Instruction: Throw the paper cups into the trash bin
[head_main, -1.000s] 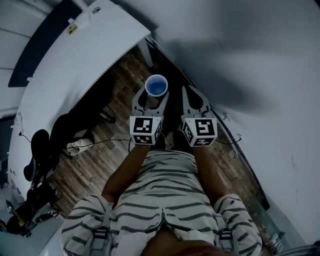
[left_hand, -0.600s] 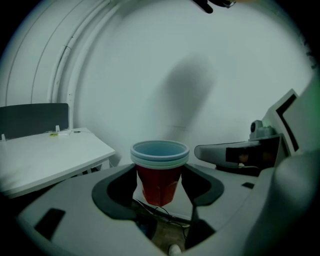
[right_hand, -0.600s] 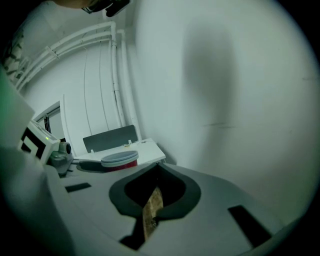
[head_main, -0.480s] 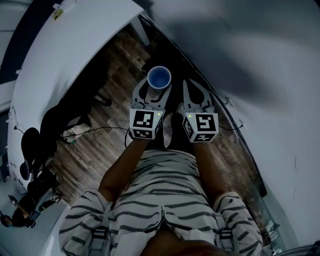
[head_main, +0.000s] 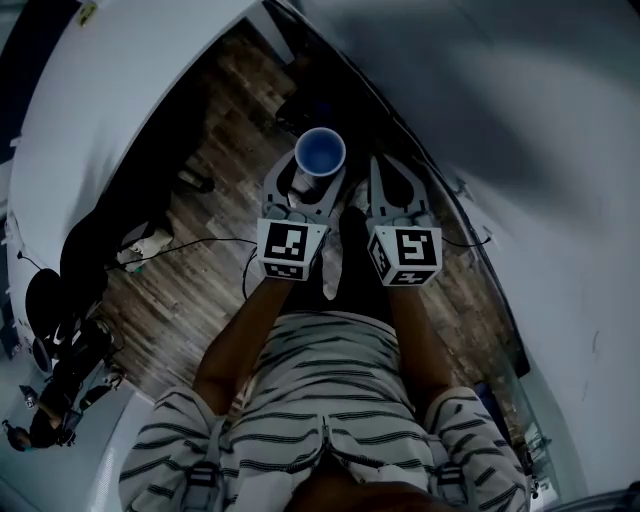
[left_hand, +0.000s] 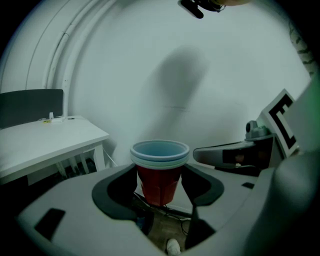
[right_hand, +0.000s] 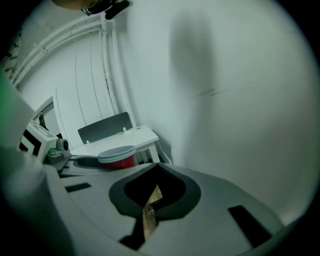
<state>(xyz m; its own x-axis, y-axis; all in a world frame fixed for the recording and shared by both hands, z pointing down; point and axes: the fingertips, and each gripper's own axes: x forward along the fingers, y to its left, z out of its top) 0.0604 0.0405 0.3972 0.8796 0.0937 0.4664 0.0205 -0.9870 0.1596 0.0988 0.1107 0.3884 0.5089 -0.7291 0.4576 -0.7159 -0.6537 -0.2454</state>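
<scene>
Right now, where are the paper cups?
The paper cups stand nested and upright, clamped in the left hand-held gripper, centre of the head view, just left of the shut right hand-held gripper, over the wooden floor.

Wall (head_main: 540, 110) close on R, white table (head_main: 110, 130) on L; floor strip (head_main: 190, 290) btwn looks passable.

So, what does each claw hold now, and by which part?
Left claw grips the stacked paper cups by their red side, below the rims. Right claw is shut, empty.
</scene>
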